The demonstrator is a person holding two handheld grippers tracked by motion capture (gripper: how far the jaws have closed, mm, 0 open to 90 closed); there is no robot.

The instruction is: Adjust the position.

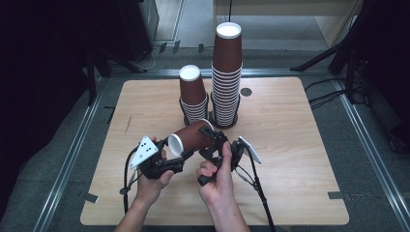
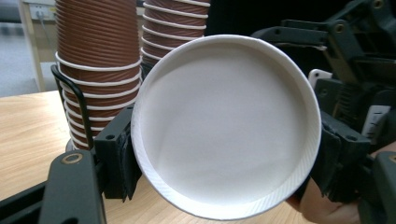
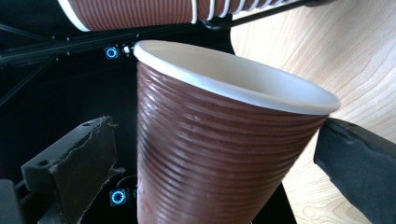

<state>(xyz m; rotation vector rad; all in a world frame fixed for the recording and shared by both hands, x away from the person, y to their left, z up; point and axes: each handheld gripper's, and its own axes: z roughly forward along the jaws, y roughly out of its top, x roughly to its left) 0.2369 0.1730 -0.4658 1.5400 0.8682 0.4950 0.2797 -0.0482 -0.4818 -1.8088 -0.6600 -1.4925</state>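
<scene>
1. Brown ribbed paper cup (image 1: 191, 137) — one item, lying on its side above the table, held up between the two grippers in the high view. Its white mouth faces the person's left; its base points toward the stacks. White inside (image 2: 224, 126), brown ribbed wall (image 3: 215, 163).

2. Left gripper (image 1: 175, 157) — jaws drawn in about as far as they go, one black pad on each side of the cup's rim in the left gripper view, pressing on it. Grey three-cornered plate on top, cable trailing toward the table's near edge.

3. Right gripper (image 1: 212, 140) — at the cup's base end in the high view. In the right gripper view the cup stands between its two black jaws with a gap visible at each side; the pads are apart from the wall, so it has hold of nothing.

4. Short stack of cups (image 1: 193, 96) — upright in a black wire holder, just behind the held cup.

5. Tall stack of cups (image 1: 226, 77) — upright, just beside the short stack, on the person's right of it.

6. Wooden table (image 1: 290, 145) — light top, rounded corners, bearing both stacks.
</scene>
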